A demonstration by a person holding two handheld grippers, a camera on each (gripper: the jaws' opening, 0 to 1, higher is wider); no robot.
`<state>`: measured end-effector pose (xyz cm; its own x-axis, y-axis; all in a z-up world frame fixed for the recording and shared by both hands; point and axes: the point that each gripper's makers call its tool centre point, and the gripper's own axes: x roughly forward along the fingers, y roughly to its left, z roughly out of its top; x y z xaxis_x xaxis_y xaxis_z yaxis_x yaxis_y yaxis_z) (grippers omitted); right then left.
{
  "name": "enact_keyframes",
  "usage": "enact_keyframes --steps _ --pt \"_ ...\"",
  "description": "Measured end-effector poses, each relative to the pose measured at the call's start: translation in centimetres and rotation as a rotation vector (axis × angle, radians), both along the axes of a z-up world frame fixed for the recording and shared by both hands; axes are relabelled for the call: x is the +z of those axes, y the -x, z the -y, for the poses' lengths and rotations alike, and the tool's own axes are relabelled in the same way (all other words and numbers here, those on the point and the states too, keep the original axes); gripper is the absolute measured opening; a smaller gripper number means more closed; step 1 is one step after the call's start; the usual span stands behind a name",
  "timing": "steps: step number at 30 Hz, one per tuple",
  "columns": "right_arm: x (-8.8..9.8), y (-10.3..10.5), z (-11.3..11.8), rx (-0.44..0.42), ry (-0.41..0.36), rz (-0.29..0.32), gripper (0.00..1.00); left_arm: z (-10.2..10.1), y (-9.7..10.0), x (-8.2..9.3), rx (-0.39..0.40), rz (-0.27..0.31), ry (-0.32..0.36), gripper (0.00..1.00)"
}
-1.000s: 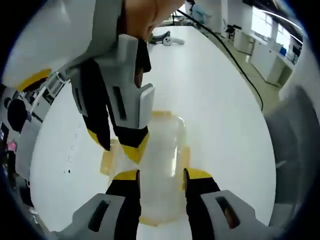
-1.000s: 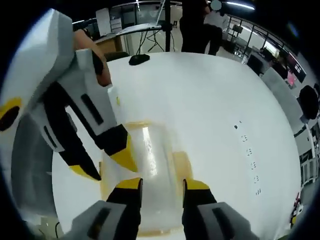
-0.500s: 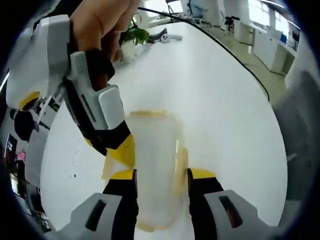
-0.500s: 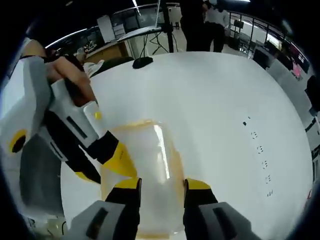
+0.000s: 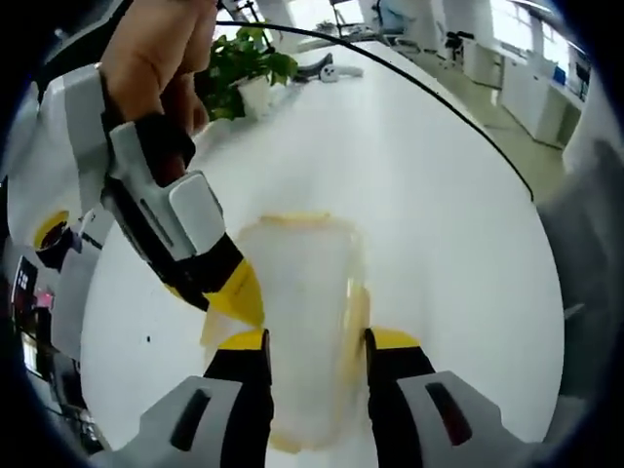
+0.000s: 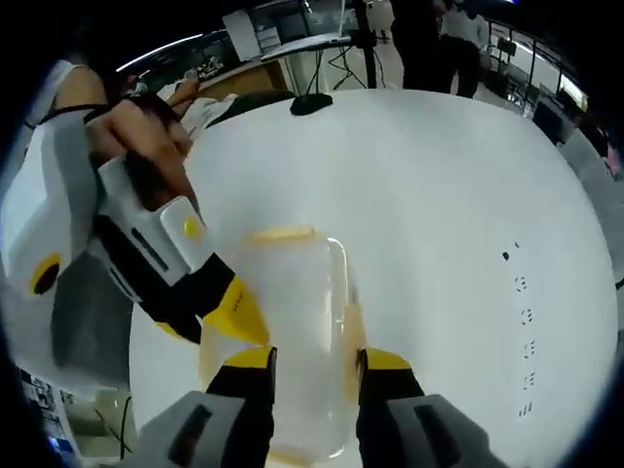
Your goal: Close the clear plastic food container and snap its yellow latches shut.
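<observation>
left gripper [image 5: 317, 339] is pointing forward, jaws standing apart | right gripper [image 6: 312, 359] is pointing forward, jaws standing apart | a hand [image 5: 161, 58] is gripping the right gripper's handle | a hand [image 6: 146, 132] is gripping the left gripper's handle

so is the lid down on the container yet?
Looks down: the lid lies flat over the clear container on the white table. Whether the yellow latches are snapped, cannot tell.
</observation>
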<state>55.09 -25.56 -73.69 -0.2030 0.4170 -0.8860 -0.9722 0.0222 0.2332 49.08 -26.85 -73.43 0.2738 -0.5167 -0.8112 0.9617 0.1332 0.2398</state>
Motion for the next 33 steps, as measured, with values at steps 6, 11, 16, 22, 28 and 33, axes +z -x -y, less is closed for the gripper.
enact_keyframes --steps 6,11,16,22,28,33 --pt "-0.2 0.1 0.0 0.009 0.022 -0.064 0.29 0.0 -0.1 -0.1 -0.004 0.015 -0.008 0.33" --pt "-0.4 0.4 -0.6 0.003 0.008 -0.15 0.28 0.3 -0.2 -0.4 -0.015 0.018 -0.004 0.3" --pt "-0.3 0.3 -0.1 0.008 0.018 -0.142 0.29 -0.1 -0.1 0.0 -0.018 0.022 -0.012 0.31" --pt "-0.2 0.1 0.1 0.001 0.023 -0.124 0.3 0.1 0.1 -0.1 -0.027 0.034 -0.013 0.32" --pt "0.1 0.1 0.1 0.011 0.038 -0.075 0.3 0.1 0.2 0.0 -0.022 0.047 -0.017 0.33" --pt "0.4 0.4 0.1 0.018 0.029 -0.016 0.3 0.0 0.3 0.0 -0.062 0.094 -0.039 0.34"
